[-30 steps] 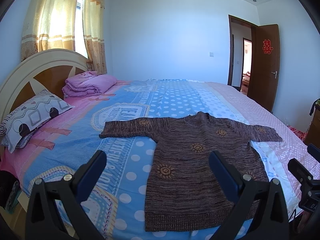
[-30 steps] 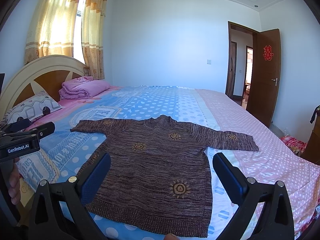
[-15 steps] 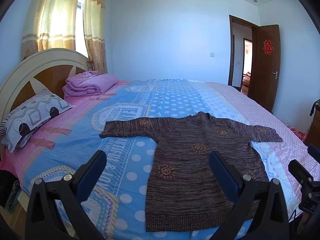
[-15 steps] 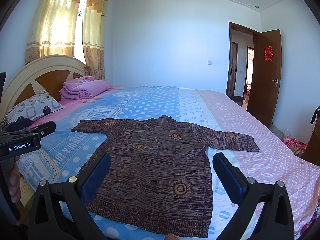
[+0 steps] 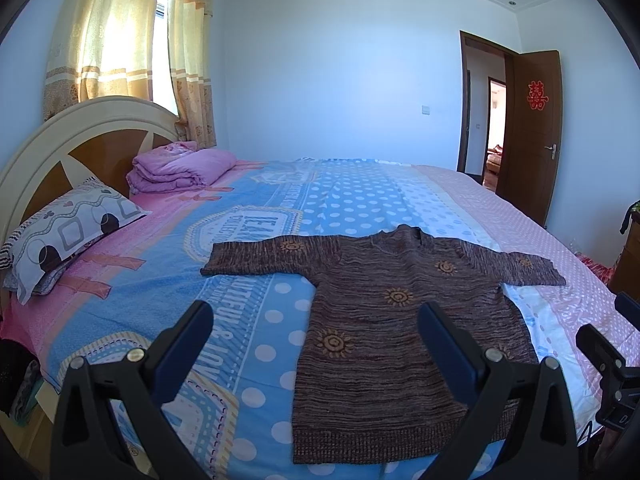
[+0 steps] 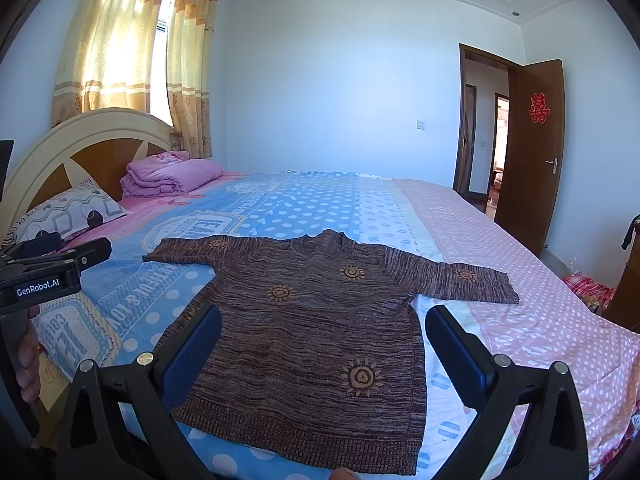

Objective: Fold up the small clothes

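A small brown knitted sweater [image 5: 392, 320] with orange sun motifs lies flat on the bed, both sleeves spread out, hem toward me. It also shows in the right wrist view [image 6: 320, 320]. My left gripper [image 5: 316, 344] is open and empty, held above the near edge of the bed, over the sweater's left side. My right gripper [image 6: 324, 340] is open and empty, held above the sweater's hem. The left gripper's body [image 6: 44, 276] shows at the left edge of the right wrist view. Neither gripper touches the sweater.
The bed [image 5: 280, 200] has a blue, pink and white dotted cover. A patterned pillow [image 5: 64, 236] and a folded pink blanket [image 5: 180, 168] lie by the headboard [image 5: 80, 136] at left. A brown door [image 5: 528, 128] stands open at right.
Both grippers have barely shifted. The sweater lies as before.
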Tool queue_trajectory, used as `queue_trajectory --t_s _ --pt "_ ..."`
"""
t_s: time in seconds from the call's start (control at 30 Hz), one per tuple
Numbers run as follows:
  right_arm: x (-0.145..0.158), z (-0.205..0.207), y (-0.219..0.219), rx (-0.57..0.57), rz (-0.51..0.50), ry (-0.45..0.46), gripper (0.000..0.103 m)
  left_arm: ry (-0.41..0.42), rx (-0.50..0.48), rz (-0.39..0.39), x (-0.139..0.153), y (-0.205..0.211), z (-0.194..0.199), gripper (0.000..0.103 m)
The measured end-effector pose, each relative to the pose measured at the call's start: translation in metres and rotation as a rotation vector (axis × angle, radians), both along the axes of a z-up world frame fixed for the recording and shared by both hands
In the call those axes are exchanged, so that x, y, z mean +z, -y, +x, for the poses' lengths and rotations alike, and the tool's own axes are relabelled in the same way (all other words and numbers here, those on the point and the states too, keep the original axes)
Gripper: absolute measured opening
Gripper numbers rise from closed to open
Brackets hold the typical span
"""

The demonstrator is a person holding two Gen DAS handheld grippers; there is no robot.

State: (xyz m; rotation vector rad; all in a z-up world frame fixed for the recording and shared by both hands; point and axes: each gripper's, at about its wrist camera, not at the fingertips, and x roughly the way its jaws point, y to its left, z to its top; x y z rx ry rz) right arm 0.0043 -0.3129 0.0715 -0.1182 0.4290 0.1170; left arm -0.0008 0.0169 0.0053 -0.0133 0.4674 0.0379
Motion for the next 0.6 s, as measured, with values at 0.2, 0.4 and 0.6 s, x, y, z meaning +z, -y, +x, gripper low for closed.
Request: queue_trajectory --t_s 0.2,0.4,0.6 --pt "-0.0005 0.0004 0.0 0.002 -0.002 -0.002 0.102 0.0 0.001 0.0 0.0005 -0.0006 0.0002 0.103" --pt "-0.0015 0.0002 -0.0018 0.004 -0.005 -0.002 0.102 0.0 -0.001 -0.003 0.0005 -0.0007 0.0003 0.103" --pt "-0.003 0.0011 -0.0032 0.009 -0.01 -0.004 0.102 -0.006 0.001 0.0 -0.0006 -0.0012 0.0017 0.103"
